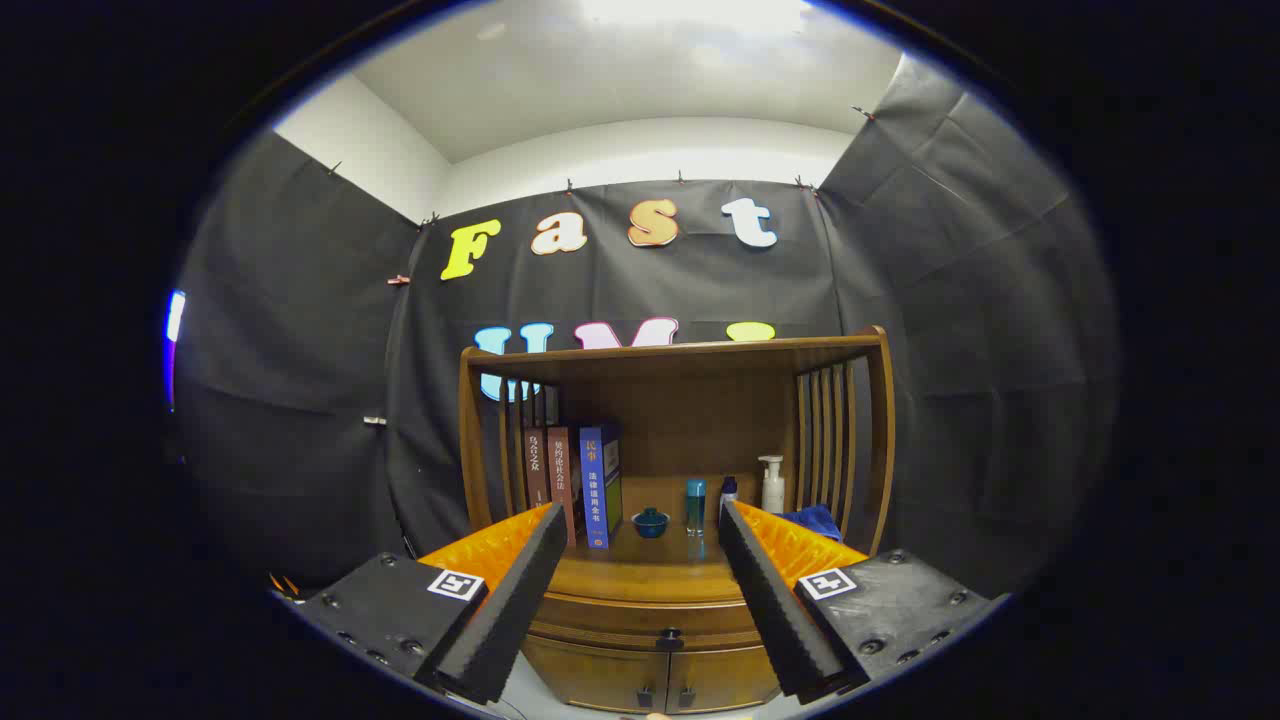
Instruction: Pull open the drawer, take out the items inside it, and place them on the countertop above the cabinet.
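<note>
A wooden cabinet stands ahead of me against the booth wall. Its drawer sits closed under the countertop, with a small dark knob at its middle. My gripper is open, fingers spread wide with nothing between them. It hovers some way back from the cabinet, and the knob shows low between the two fingers. What lies inside the drawer is hidden.
On the countertop stand three upright books, a small blue bowl, a teal cup, a small bottle, a white pump bottle and a blue cloth. A slatted hutch shelf roofs them. Two lower doors sit beneath the drawer.
</note>
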`<state>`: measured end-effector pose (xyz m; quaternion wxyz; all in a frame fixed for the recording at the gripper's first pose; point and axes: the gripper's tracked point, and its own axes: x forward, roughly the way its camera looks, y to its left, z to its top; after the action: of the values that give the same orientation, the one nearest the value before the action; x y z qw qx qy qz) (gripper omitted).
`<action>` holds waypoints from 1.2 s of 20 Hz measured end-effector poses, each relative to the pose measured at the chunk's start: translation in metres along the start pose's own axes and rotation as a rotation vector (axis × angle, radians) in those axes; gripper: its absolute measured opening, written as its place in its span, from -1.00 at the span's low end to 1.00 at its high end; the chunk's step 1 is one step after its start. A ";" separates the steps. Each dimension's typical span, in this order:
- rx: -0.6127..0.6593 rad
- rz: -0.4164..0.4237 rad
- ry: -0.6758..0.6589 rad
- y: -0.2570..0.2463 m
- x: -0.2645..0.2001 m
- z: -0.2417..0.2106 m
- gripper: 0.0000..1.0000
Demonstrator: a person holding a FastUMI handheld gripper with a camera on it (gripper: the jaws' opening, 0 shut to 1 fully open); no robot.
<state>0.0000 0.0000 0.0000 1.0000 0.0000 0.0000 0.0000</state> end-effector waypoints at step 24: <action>-0.014 -0.013 0.060 0.004 0.013 -0.028 0.97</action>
<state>0.0134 0.0045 -0.0282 0.9995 -0.0068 0.0302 -0.0066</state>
